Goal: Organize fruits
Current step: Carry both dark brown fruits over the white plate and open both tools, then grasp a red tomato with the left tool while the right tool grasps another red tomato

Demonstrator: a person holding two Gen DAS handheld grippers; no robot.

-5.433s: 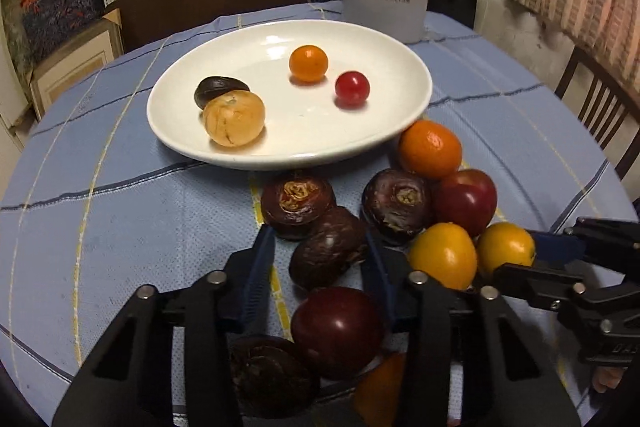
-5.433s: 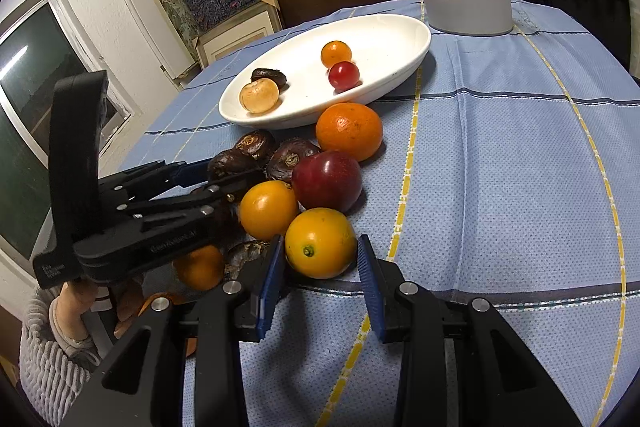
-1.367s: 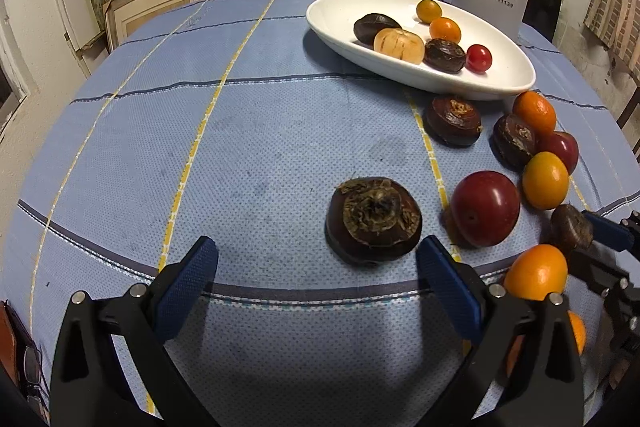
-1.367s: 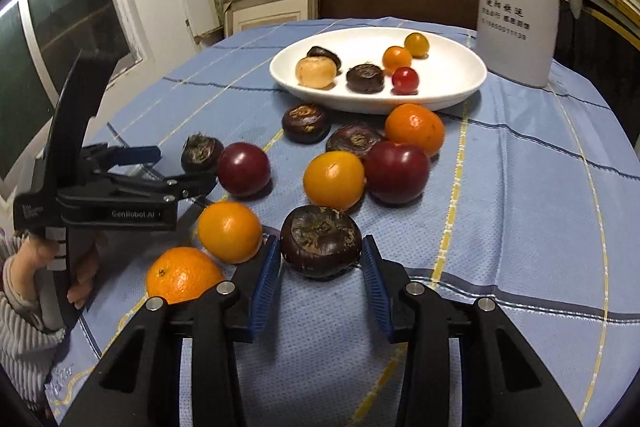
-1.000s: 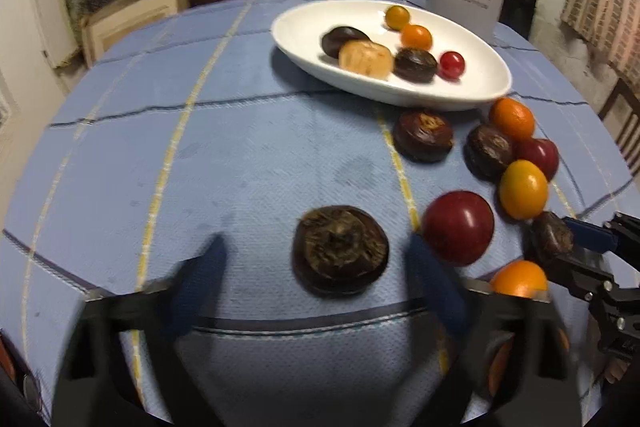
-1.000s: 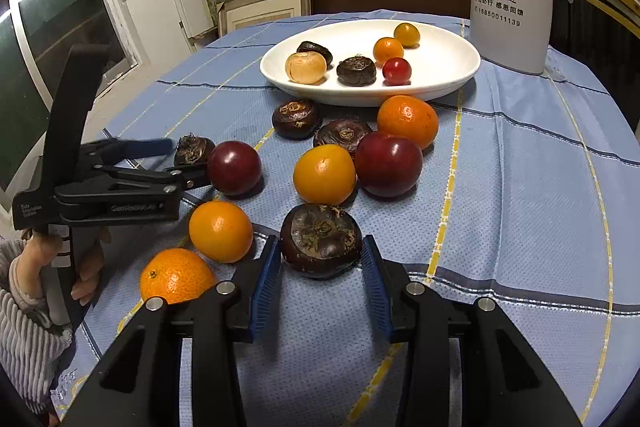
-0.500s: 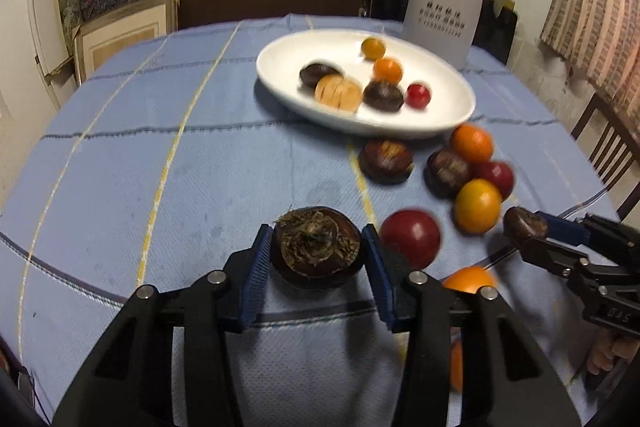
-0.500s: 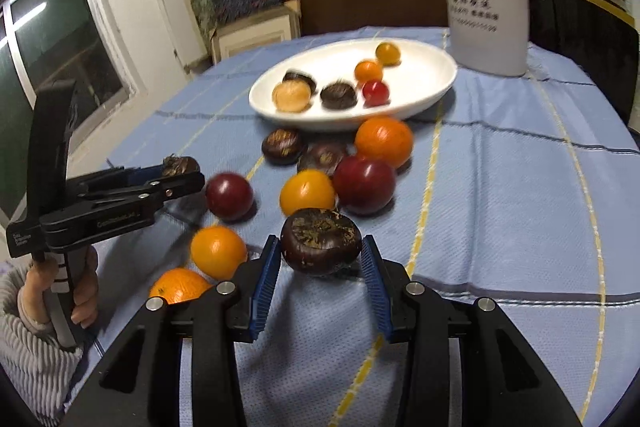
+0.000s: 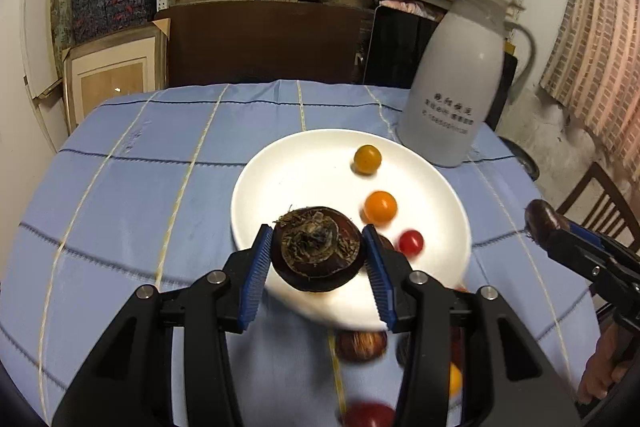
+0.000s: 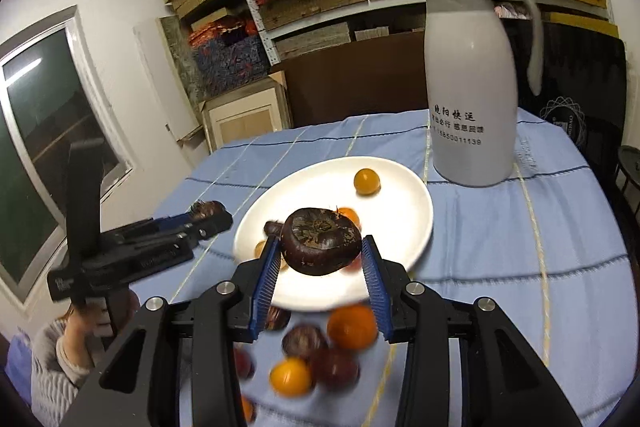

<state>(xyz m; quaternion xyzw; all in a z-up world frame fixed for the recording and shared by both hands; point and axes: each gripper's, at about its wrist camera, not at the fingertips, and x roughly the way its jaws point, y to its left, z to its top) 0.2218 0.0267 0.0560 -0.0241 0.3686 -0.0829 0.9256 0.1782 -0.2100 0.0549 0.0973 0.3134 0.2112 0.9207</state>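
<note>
Each hand-held gripper is clamped on a dark water chestnut: the left hand-held gripper (image 9: 316, 263) grips one chestnut (image 9: 318, 253), the right hand-held gripper (image 10: 320, 259) grips another (image 10: 320, 245). Both are held up over the white plate (image 9: 304, 163), at about its 6 o'clock edge. The jug (image 10: 472, 87) stands at the plate's 1 o'clock on the table (image 9: 120, 187); blurry loose fruit (image 10: 352, 327) sits below.

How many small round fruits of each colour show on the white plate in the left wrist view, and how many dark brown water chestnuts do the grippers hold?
Yellow round fruit: 1
Orange round fruit: 1
Red round fruit: 1
Dark brown water chestnuts: 2, one in the left gripper, one in the right gripper
Total: 5
</note>
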